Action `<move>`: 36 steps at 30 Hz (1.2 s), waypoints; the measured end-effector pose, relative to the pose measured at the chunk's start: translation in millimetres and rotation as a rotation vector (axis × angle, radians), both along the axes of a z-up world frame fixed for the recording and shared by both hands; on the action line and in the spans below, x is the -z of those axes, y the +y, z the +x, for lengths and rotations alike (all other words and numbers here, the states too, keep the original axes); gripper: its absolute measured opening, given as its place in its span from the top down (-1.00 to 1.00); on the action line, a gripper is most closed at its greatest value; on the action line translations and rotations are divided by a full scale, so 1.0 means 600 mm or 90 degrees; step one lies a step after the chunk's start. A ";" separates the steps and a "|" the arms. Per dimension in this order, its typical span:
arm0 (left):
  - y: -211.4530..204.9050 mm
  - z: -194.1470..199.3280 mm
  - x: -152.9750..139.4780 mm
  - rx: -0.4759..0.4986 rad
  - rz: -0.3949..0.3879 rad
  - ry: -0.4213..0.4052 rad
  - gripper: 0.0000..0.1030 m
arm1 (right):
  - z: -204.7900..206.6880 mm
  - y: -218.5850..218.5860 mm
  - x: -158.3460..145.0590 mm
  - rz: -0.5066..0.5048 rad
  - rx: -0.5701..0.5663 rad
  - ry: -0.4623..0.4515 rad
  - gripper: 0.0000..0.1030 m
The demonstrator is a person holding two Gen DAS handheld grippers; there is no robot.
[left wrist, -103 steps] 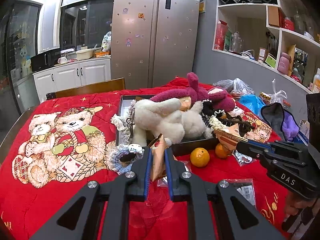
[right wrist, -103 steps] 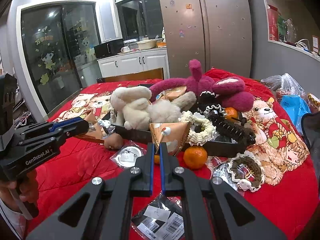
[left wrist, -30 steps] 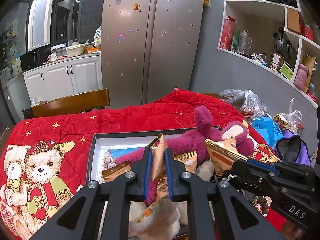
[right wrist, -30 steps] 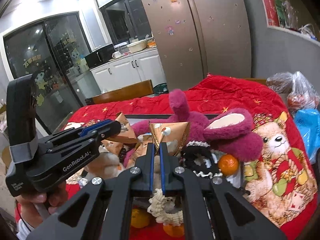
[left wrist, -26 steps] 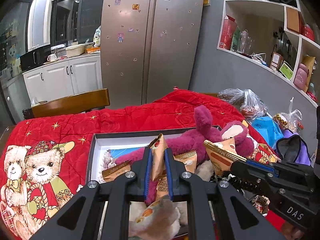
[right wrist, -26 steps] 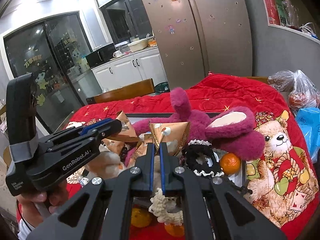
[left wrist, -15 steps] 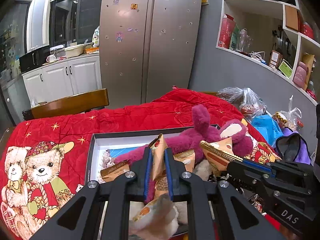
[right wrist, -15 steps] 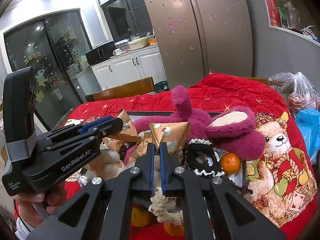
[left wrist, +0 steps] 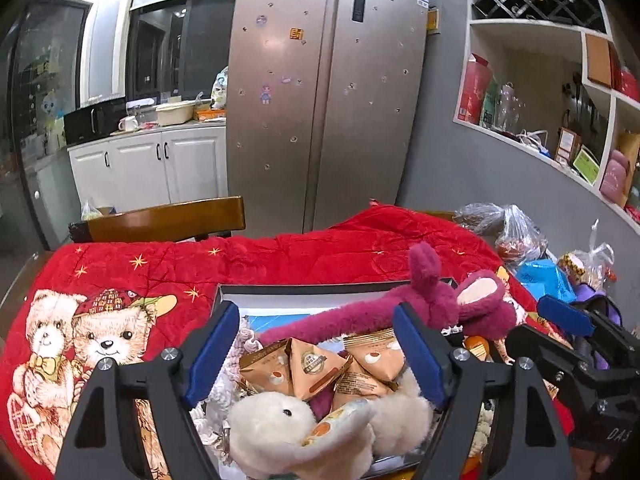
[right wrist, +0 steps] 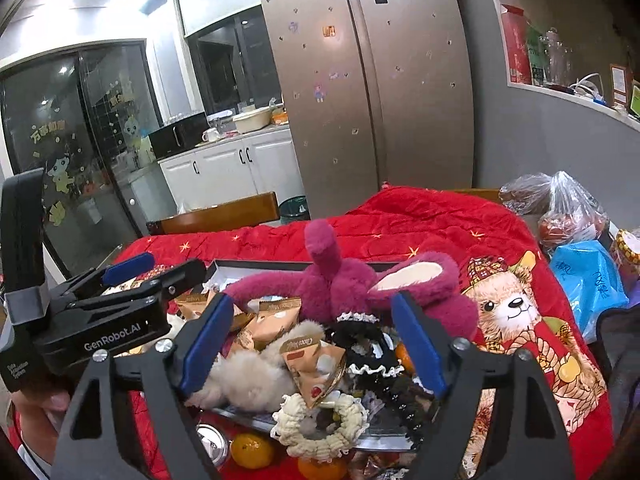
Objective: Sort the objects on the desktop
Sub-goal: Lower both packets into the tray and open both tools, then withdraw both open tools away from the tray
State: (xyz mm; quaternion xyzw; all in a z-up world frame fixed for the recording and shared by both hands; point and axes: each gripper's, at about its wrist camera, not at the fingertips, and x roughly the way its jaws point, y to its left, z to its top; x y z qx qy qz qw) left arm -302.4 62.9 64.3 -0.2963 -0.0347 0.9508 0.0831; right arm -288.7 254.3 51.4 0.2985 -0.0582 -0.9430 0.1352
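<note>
Left gripper is hanging over the dark shallow rectangular tray w/ its blue-padded jaws standing wide apart, having just sprung open; nothing is clamped. The tan triangular foil snack packet is lying loose below the gap, approx centre, among other similar packets, atop the cream plush rabbit at 6 o'clock. The magenta long-eared plush toy is stretching across the tray at 1 o'clock of the gap.

Right gripper is likewise hanging w/ jaws spread wide, just opened, gripping nothing. A second tan triangular snack packet w/ brown lettering is resting beneath the gap, dead centre, leaning on a black lace-trimmed scrunchie at 3 o'clock and a cream knitted scrunchie at 6 o'clock. Small orange mandarin is sitting outside the tray at 7 o'clock on the red quilted bear-print cloth.
</note>
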 end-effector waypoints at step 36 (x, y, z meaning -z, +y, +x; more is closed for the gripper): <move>-0.021 0.228 -0.177 0.026 -0.018 0.140 -0.59 | 0.161 0.014 -0.180 -0.033 -0.027 0.131 -1.00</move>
